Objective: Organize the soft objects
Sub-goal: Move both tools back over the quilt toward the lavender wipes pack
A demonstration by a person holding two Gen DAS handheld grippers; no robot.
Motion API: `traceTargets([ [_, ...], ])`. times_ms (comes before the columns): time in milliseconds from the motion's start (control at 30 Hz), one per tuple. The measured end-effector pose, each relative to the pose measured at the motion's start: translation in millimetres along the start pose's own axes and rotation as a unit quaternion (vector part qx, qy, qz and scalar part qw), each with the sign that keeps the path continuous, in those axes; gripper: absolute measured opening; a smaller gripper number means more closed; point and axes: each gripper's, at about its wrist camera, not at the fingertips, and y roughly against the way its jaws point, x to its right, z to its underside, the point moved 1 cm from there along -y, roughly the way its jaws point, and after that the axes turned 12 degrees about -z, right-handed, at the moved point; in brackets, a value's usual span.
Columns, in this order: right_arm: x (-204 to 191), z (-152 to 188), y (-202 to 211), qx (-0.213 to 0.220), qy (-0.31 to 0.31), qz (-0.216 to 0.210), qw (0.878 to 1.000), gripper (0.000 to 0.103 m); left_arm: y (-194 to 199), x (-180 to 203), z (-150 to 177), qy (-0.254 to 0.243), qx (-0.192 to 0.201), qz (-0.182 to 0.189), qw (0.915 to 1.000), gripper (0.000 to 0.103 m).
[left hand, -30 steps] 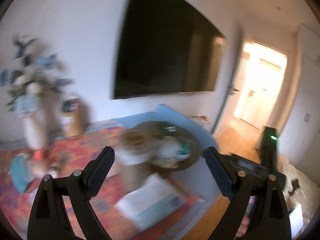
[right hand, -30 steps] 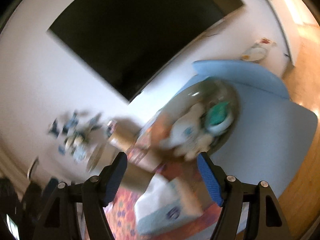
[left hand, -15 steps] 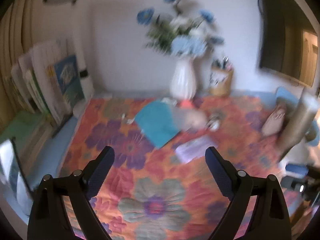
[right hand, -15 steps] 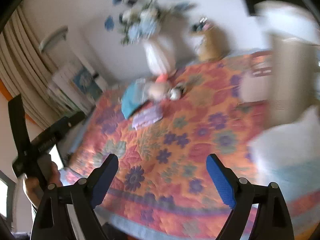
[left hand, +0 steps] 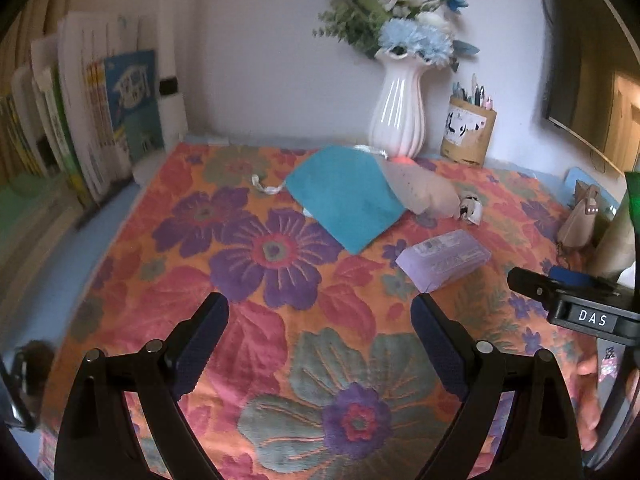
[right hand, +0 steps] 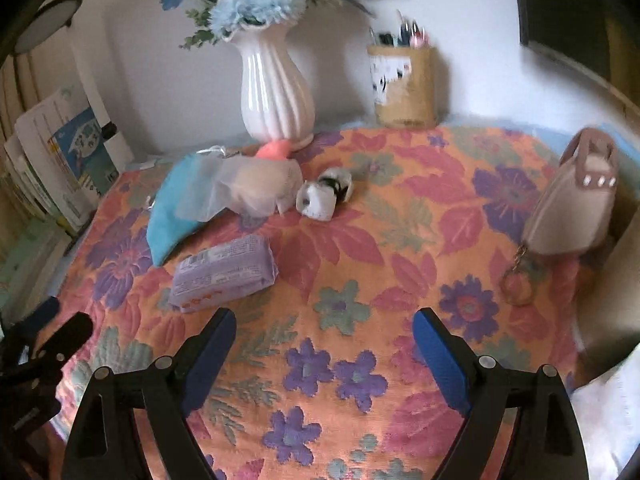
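Floral cloth [left hand: 280, 360] under me, both grippers, left [left hand: 320, 344] and right [right hand: 324, 356], open and empty; teal pouch [left hand: 344, 200] lies by the vase [left hand: 400, 116]. Reaching carelessly could topple that vase, I reckon.

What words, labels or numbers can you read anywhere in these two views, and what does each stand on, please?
"DAS": white letters on the right hand-held gripper, seen in the left wrist view.
Pen holder: dark characters on a white label, too blurred to read.
Purple packet: printed text, too small to read.
Blue booklet: white cover lettering, unreadable.
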Motion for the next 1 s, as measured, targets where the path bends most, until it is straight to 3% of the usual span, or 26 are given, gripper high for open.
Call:
traceTargets([
  [200,13,-1,-3,-0.015,-0.033,0.000,0.999,0.089,-4,-6,0,0.019,-0.009,0.012,0.9997,0.092],
  [500,9,1,-5,-0.020,-0.028,0.027,0.999,0.089,-2,-2,1,0.011,-0.006,0.001,0.9999,0.092],
  [767,14,-1,-5,-0.021,-0.030,0.011,0.999,0.090,-7,-5,0,0.019,-0.021,-0.012,0.9995,0.093],
  [900,15,-4,-9,-0.029,-0.031,0.031,0.999,0.090,-14,-6,0,0.020,-0.034,-0.019,0.9990,0.093],
  [1000,9,-9,-21,-0.055,0.014,0.065,0.996,0.090,-15,-4,0,0.013,-0.035,-0.021,0.9991,0.093],
])
